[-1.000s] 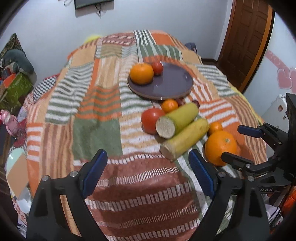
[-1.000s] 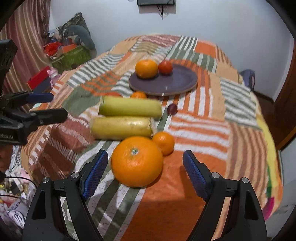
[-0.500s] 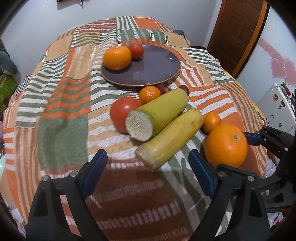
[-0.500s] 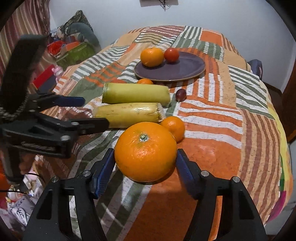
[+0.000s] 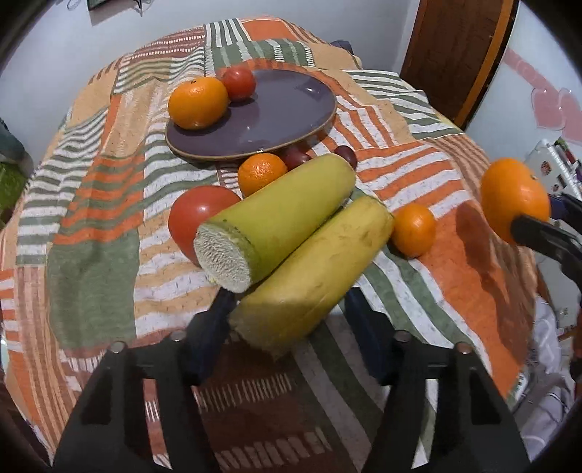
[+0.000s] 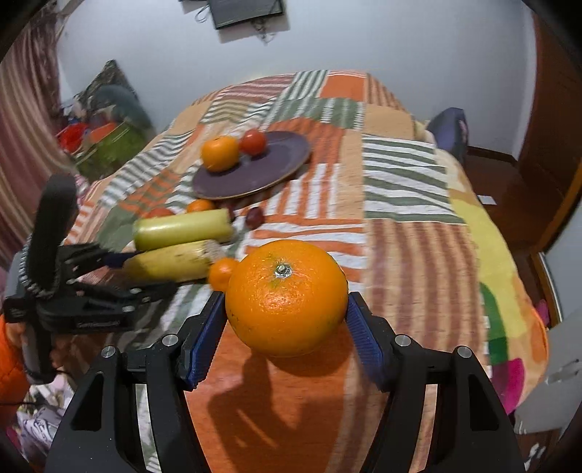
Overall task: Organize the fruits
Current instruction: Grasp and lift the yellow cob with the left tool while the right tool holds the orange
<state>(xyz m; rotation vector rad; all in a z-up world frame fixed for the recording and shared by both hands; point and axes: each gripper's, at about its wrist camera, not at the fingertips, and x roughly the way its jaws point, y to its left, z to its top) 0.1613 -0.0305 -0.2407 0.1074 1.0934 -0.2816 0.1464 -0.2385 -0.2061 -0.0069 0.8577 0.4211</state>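
Fingers (image 6: 205,334) of the right gripper (image 6: 285,327) clamp the big orange (image 6: 285,296), lifted off the bed.
Left gripper (image 5: 287,327) has just been closing, its jaws pressing the near end of the yellow banana piece (image 5: 316,269); beside it lies the greener piece (image 5: 276,225), touching a tomato (image 5: 192,218); small oranges (image 5: 413,229) sit near; the purple plate (image 5: 283,112) holds an orange and a tomato; all rest on a striped patchwork blanket (image 5: 91,254); white walls, a wooden door (image 5: 454,54) and a wall screen (image 6: 247,11) surround the bed.
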